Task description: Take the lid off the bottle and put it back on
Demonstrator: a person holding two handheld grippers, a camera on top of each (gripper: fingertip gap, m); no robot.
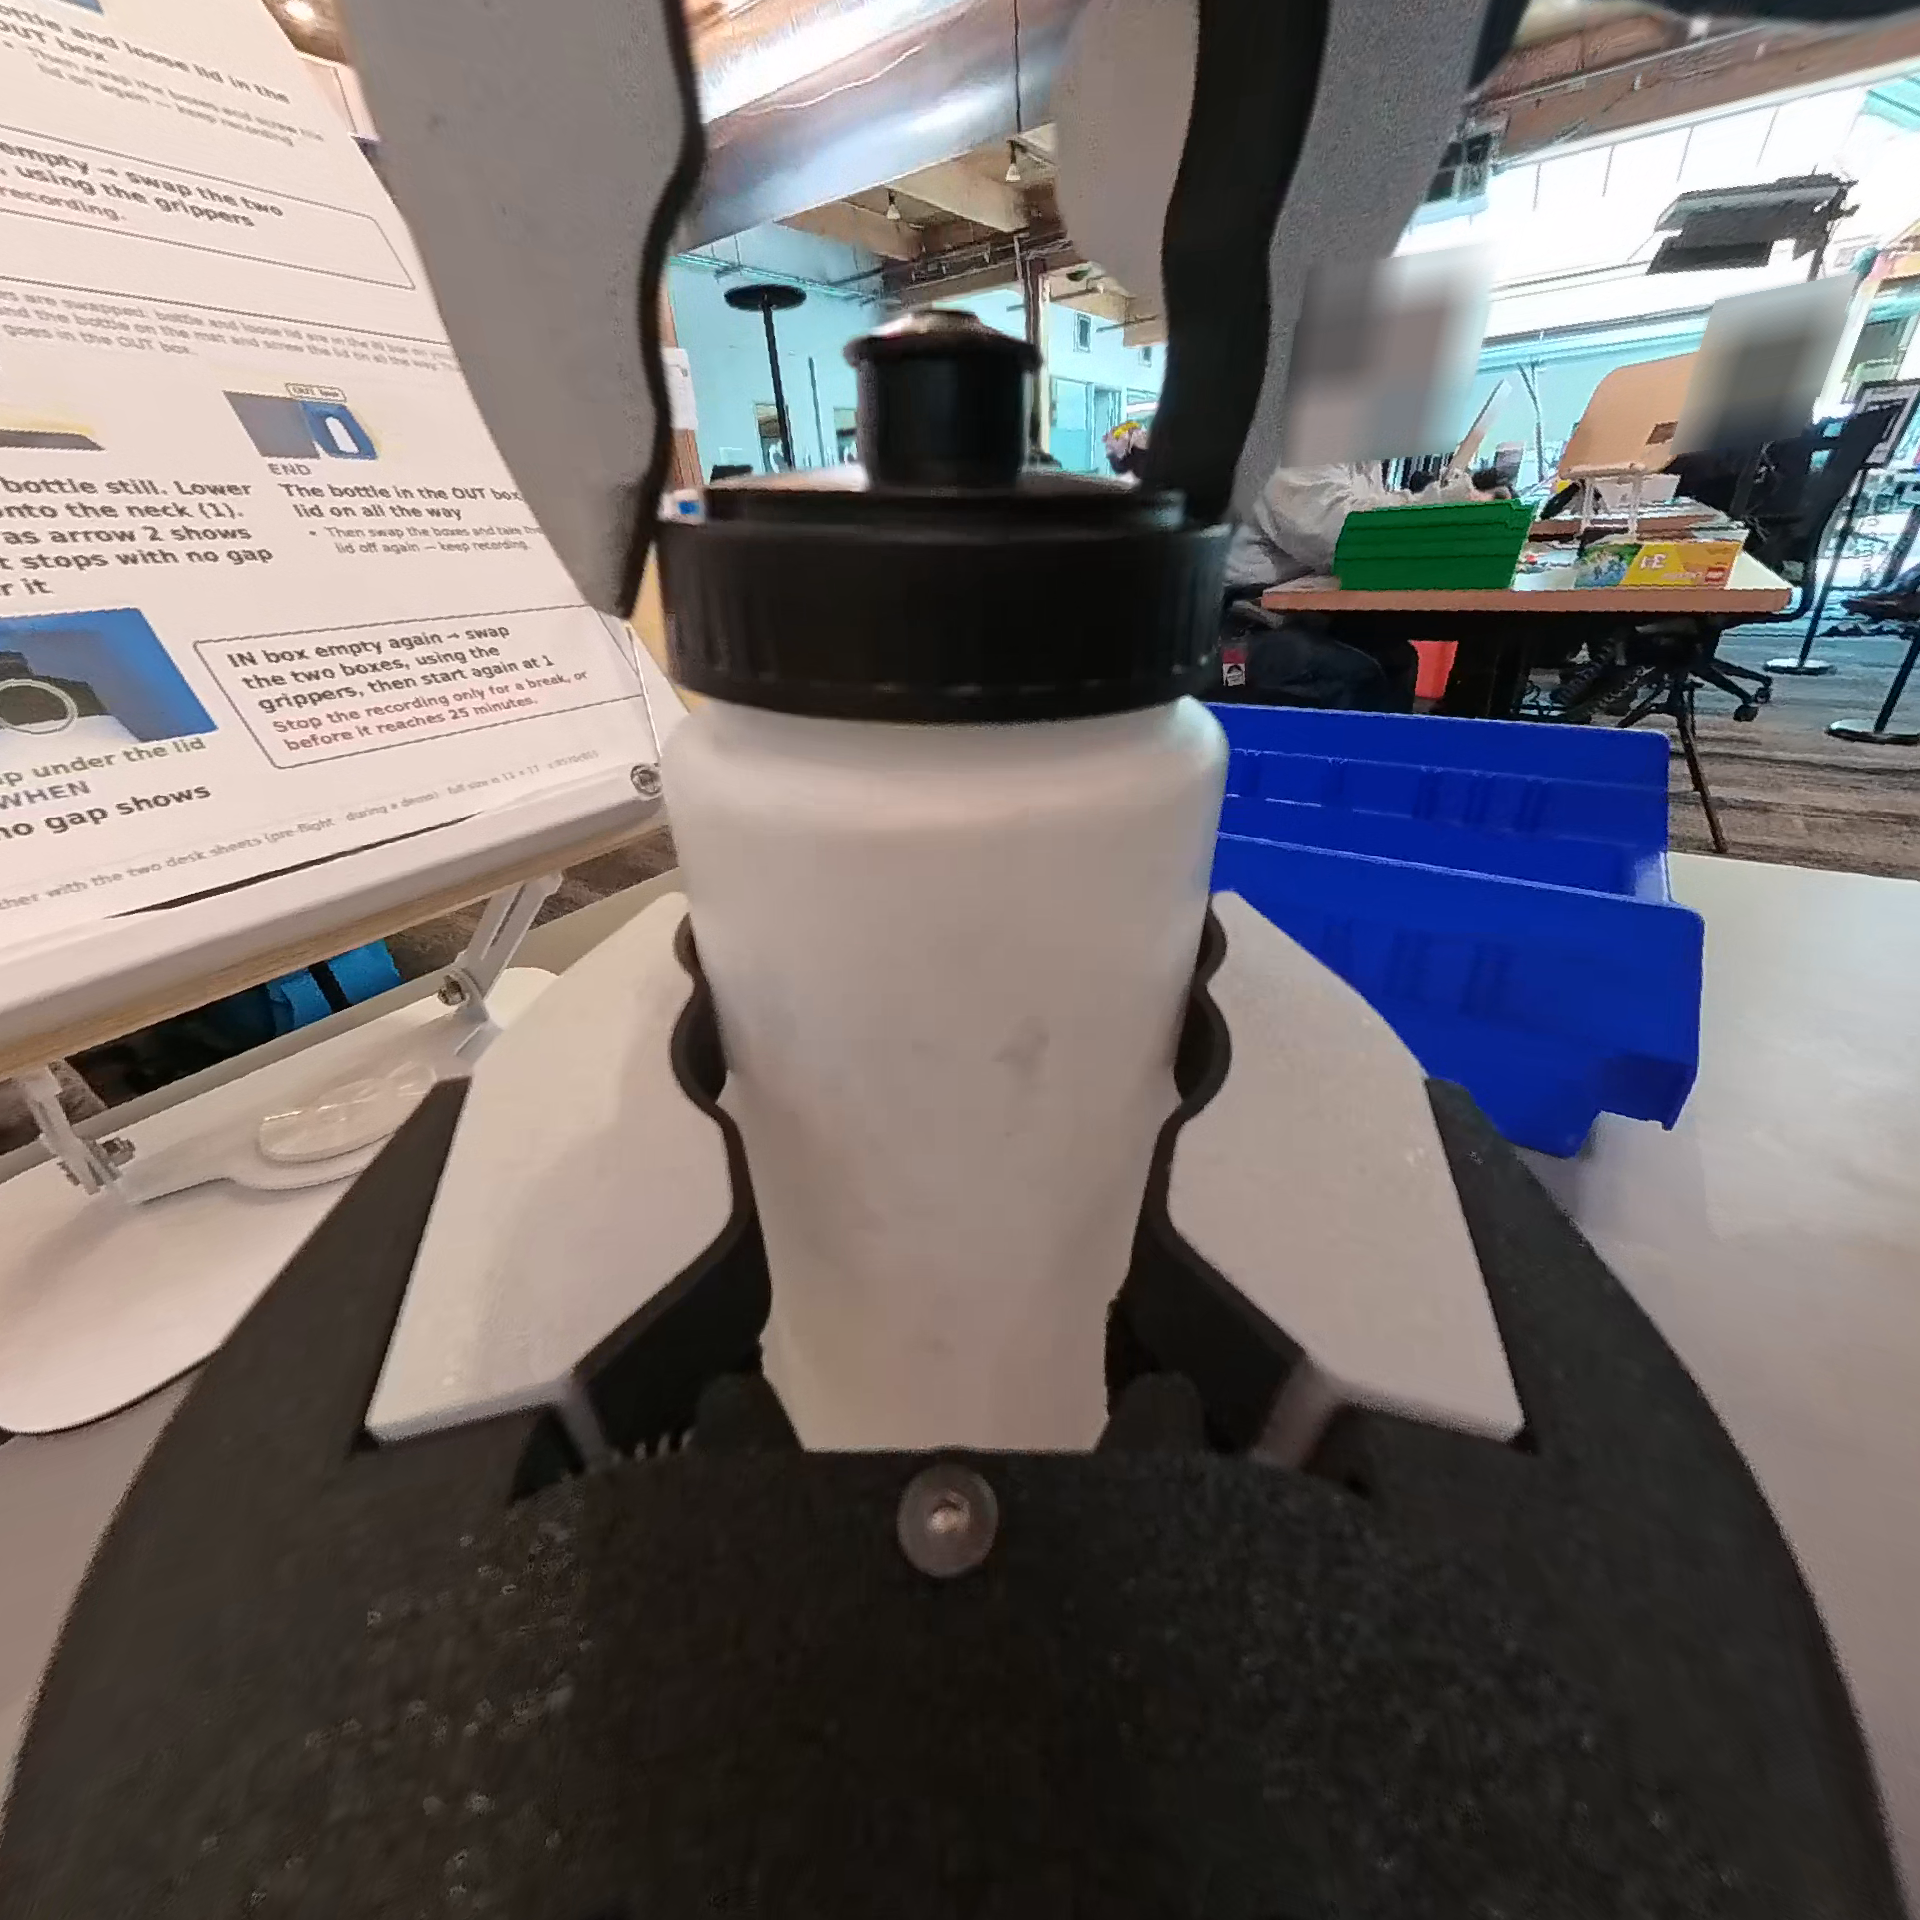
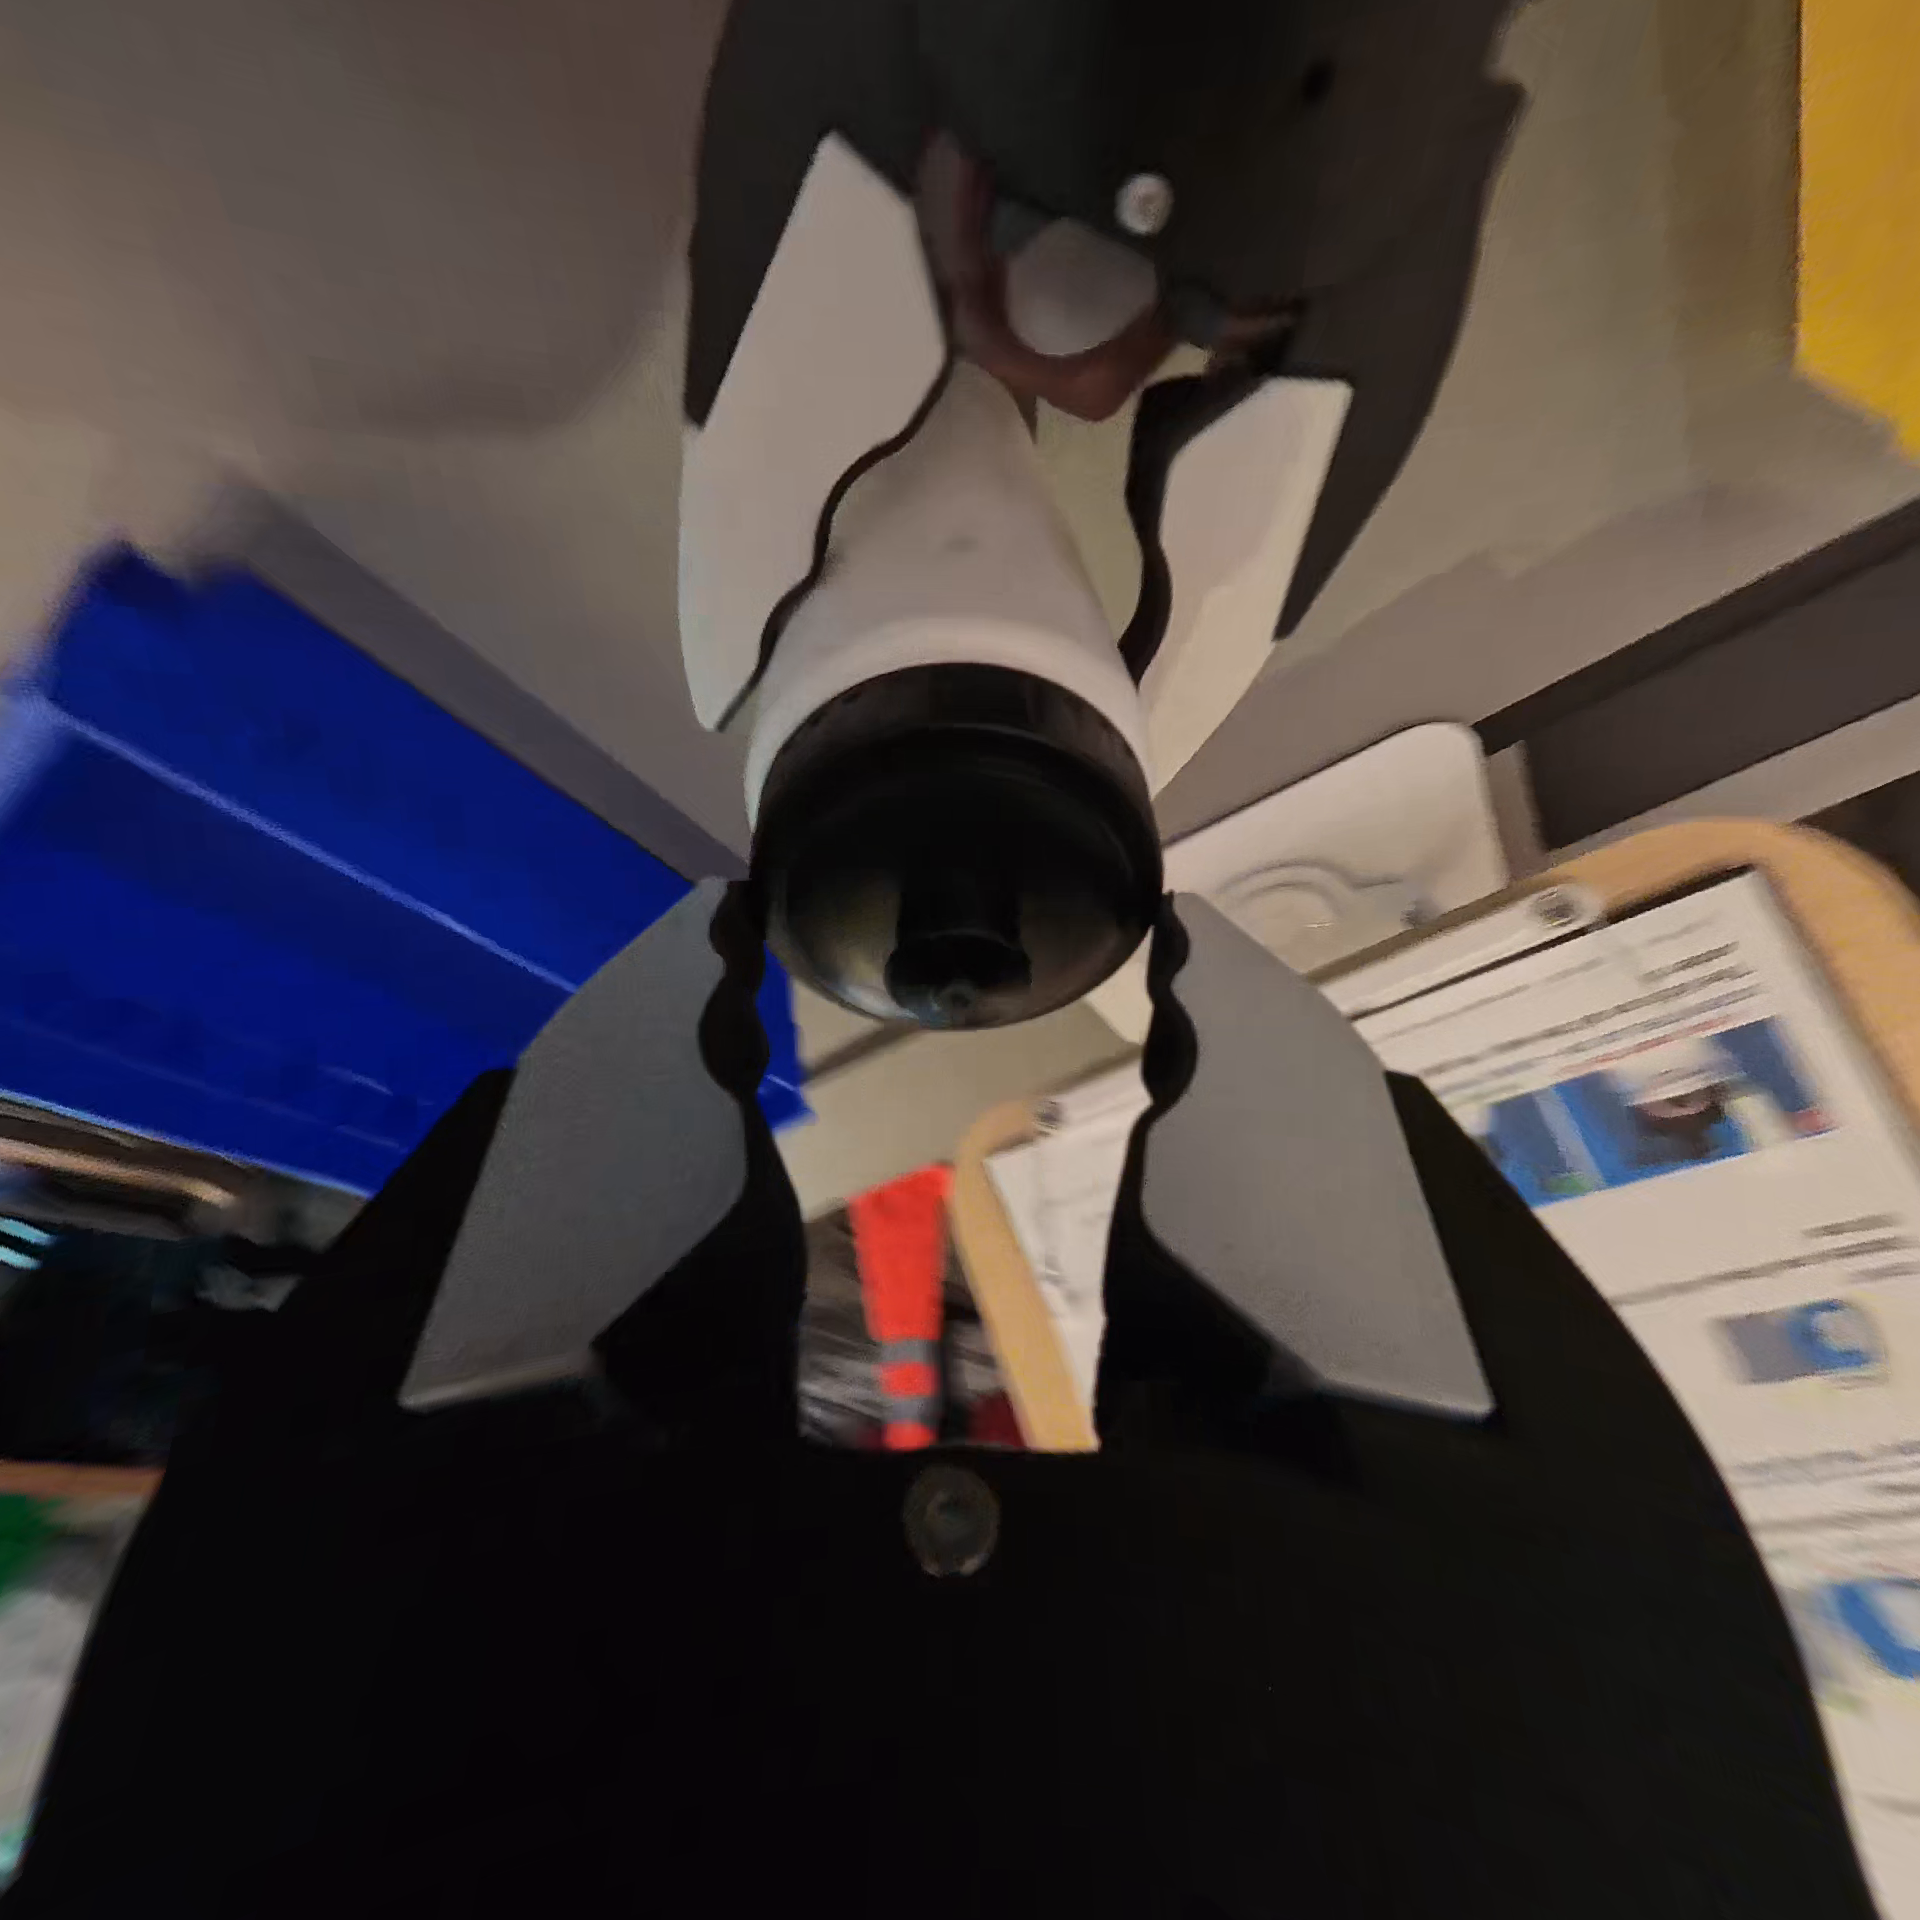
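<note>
Left tool (image 1: 951, 1039), nearest the lens in the left wrist view, is pinching the white bottle (image 1: 945, 1039) around its lower body, both wavy black pads pressing against the bottle's sides. The bottle is standing upright between the fingers, held over the pale surface (image 1: 1766, 1299). The black lid (image 1: 940, 623) with its pull spout is sitting on the bottle's neck. Right tool (image 2: 948, 935) is coming in from above; its pads are closing on the lid's rim from opposite sides, left pad touching, right pad touching or just beside it, so it is pinching the lid. A blue bin (image 1: 1455, 914) is lying on the surface to the right of the bottle, slightly farther back. An instruction sheet on a stand (image 1: 260, 520) is leaning at far left. The right wrist view is motion-blurred.
</note>
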